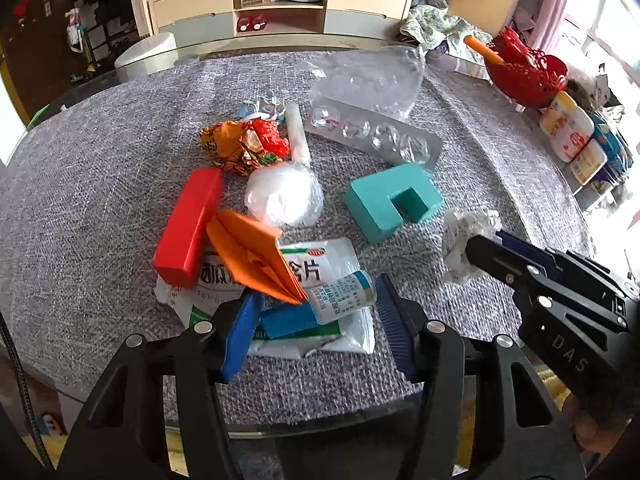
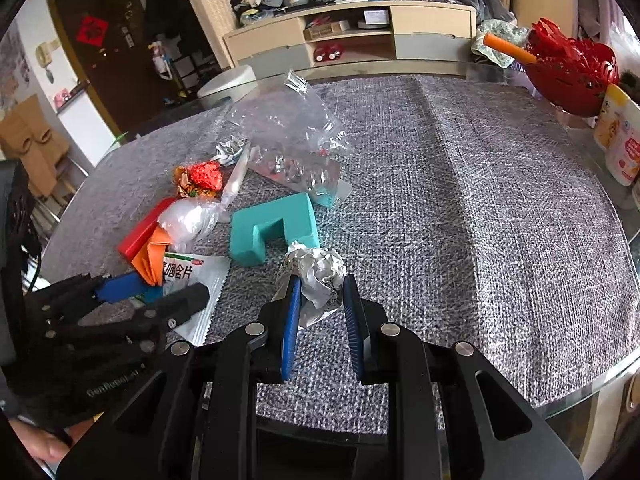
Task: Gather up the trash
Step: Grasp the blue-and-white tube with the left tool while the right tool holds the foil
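Trash lies on a grey cloth-covered table (image 1: 100, 168). My left gripper (image 1: 316, 300) is open, its jaws either side of a small white medicine bottle (image 1: 344, 290) with a blue cap, lying on a white-green sachet (image 1: 336, 336) under an orange folded paper (image 1: 256, 256). My right gripper (image 2: 320, 292) has its jaws around a crumpled white paper ball (image 2: 320, 270), touching it on both sides; the ball also shows in the left wrist view (image 1: 466, 236). A white plastic-wrapped ball (image 1: 284, 196), a crumpled orange-red wrapper (image 1: 240, 142), a blister pack (image 1: 376, 132) and a clear plastic bag (image 1: 372, 76) lie farther off.
A red block (image 1: 188, 228) and a teal U-shaped block (image 1: 392, 200) sit among the trash. A red basket (image 1: 524, 68) and white bottles (image 1: 568, 132) stand at the table's right edge. A cabinet (image 1: 280, 4) stands behind the table.
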`<action>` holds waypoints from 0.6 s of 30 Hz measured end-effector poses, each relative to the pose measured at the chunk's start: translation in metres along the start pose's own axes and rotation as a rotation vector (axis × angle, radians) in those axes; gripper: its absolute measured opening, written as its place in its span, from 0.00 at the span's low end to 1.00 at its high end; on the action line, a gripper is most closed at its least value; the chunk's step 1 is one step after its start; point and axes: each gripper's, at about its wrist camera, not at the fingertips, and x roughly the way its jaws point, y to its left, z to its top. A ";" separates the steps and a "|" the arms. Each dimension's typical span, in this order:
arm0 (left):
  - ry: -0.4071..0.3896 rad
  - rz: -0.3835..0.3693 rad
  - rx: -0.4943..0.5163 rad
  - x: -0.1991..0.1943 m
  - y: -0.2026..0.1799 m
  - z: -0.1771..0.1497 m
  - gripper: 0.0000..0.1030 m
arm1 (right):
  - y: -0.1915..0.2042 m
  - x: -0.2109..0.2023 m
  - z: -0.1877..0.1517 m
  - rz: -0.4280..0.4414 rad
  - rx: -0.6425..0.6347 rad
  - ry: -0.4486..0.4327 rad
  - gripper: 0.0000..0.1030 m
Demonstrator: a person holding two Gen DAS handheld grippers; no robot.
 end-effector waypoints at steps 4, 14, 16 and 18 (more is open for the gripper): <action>-0.014 -0.015 -0.005 -0.013 0.006 -0.007 0.53 | 0.004 -0.004 -0.004 0.002 -0.001 0.003 0.22; -0.033 -0.058 -0.004 -0.054 0.018 -0.036 0.53 | 0.029 -0.035 -0.025 -0.004 -0.044 -0.008 0.22; -0.035 -0.061 0.002 -0.061 0.018 -0.047 0.53 | 0.032 -0.040 -0.035 -0.003 -0.049 0.002 0.22; -0.032 -0.064 0.012 -0.066 0.016 -0.060 0.53 | 0.036 -0.045 -0.049 0.000 -0.051 0.019 0.22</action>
